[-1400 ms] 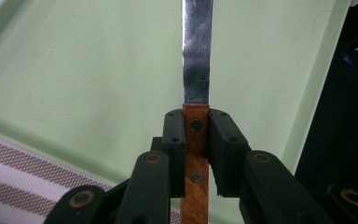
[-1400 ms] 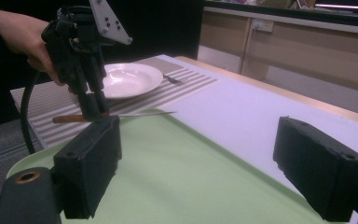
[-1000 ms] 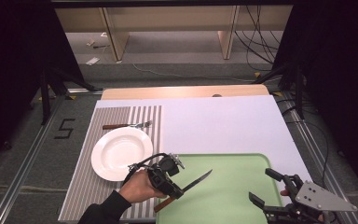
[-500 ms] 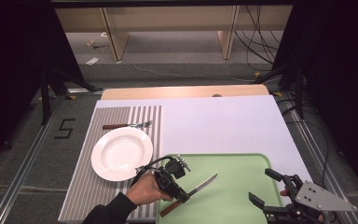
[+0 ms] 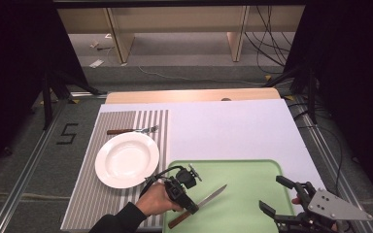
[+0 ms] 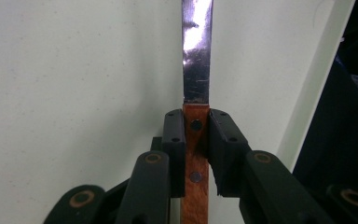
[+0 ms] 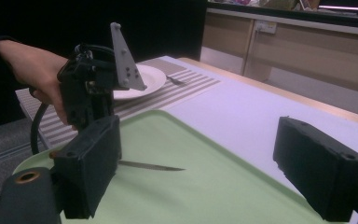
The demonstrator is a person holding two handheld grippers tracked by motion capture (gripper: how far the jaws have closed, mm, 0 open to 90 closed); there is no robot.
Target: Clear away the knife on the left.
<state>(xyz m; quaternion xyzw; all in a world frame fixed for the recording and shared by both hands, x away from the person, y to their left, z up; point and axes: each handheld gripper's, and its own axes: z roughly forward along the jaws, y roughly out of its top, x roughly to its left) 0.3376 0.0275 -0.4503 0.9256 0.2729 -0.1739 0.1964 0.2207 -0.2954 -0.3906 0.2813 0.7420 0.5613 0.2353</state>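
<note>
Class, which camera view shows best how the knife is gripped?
The left gripper view: the left gripper jaws clamp the knife's wooden handle just below the blade. The high view shows the whole knife over the green tray; the right gripper view shows mostly its blade.

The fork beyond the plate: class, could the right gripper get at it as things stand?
Probably yes. The right gripper is open and holds nothing, and the fork lies bare on the striped mat, though the reach crosses the left gripper.

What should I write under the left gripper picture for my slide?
Left gripper clamps the knife by its wooden handle, blade pointing away over the green tray.
</note>
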